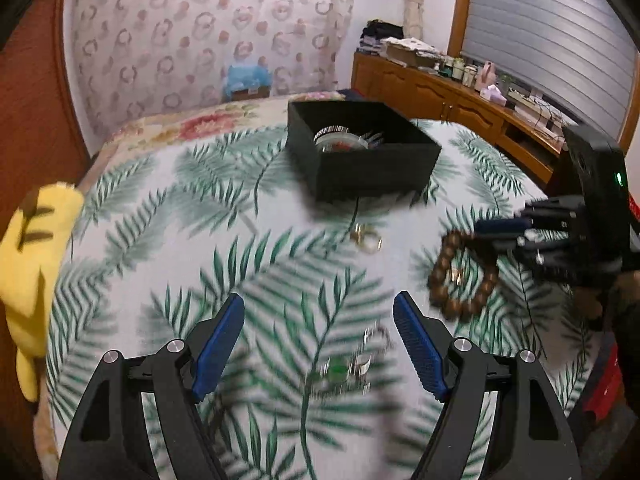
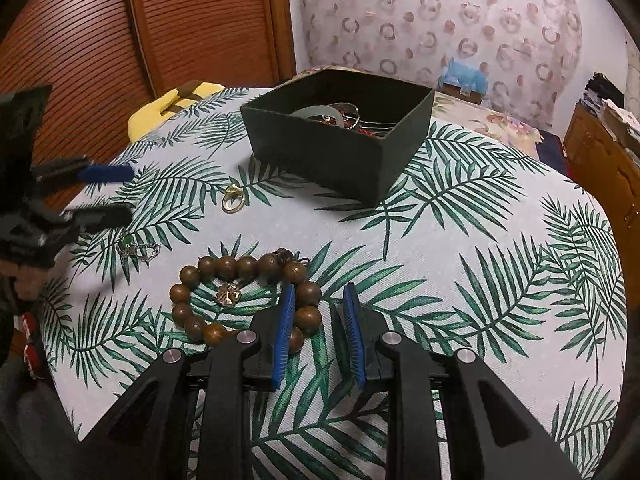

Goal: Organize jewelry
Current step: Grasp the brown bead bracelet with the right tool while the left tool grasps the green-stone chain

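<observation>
Wooden bead bracelet (image 2: 240, 296) lying flat on the leaf-print cloth (image 2: 460, 248), near side of the counter, with a small gold charm (image 2: 229, 294) resting inside its loop. Straddled at its right edge by the right hand-held gripper (image 2: 320, 336): blue pads narrowly apart, one bead between them, left pad (image 2: 285, 332) lying over the ring of beads; actual contact cannot be told. Just left of the bracelet, a thin silver chain with a green stone (image 2: 134, 246); farther off, a gold ring (image 2: 233, 200) on the cloth. Beyond that, at the far middle, a dark open box (image 2: 340, 160) holding a pale bangle and other tangled pieces. Left hand-held gripper (image 1: 320, 348) spread wide, hovering over the blurred green-stone chain (image 1: 344, 364), holding nothing. Yellow plush toy (image 1: 32, 264) at the far left edge of the counter.
</observation>
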Demonstrator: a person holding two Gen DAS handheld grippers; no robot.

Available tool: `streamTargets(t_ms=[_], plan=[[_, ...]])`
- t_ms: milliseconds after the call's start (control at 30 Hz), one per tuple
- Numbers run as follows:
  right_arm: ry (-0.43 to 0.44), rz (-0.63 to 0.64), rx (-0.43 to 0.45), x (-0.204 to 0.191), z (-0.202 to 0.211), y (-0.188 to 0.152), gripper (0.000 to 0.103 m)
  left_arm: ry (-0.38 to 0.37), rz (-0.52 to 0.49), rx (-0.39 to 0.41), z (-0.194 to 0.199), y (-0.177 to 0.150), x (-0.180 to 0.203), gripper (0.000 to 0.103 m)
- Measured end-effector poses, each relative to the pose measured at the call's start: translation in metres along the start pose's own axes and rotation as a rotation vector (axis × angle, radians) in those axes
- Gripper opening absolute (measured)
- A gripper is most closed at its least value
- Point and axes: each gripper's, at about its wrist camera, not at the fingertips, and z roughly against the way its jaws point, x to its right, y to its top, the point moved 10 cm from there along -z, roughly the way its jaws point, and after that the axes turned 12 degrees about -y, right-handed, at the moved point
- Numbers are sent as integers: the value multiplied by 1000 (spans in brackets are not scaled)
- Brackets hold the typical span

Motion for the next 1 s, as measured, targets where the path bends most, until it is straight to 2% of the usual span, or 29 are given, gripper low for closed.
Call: streamTargets(t_ms=[167, 200, 367, 667, 900, 1000], plan=[[-13, 13, 0, -2, -2, 1, 27, -3, 38, -4, 7, -23, -1, 72], [-16, 14, 4, -2, -3, 1, 27, -7, 43, -6, 8, -27, -2, 66], [-28, 27, 10, -4, -3, 0, 28, 4, 22, -31, 11, -37, -2, 54], [-31, 29, 11, -4, -3, 1, 28, 54, 4, -55, 1, -32, -12, 51], [-32, 31, 11, -5, -3, 0, 29, 34, -26, -56, -5, -25, 0, 26], [-38, 38, 12, -6, -3, 0, 30, 17, -40, -54, -7, -24, 5, 21]])
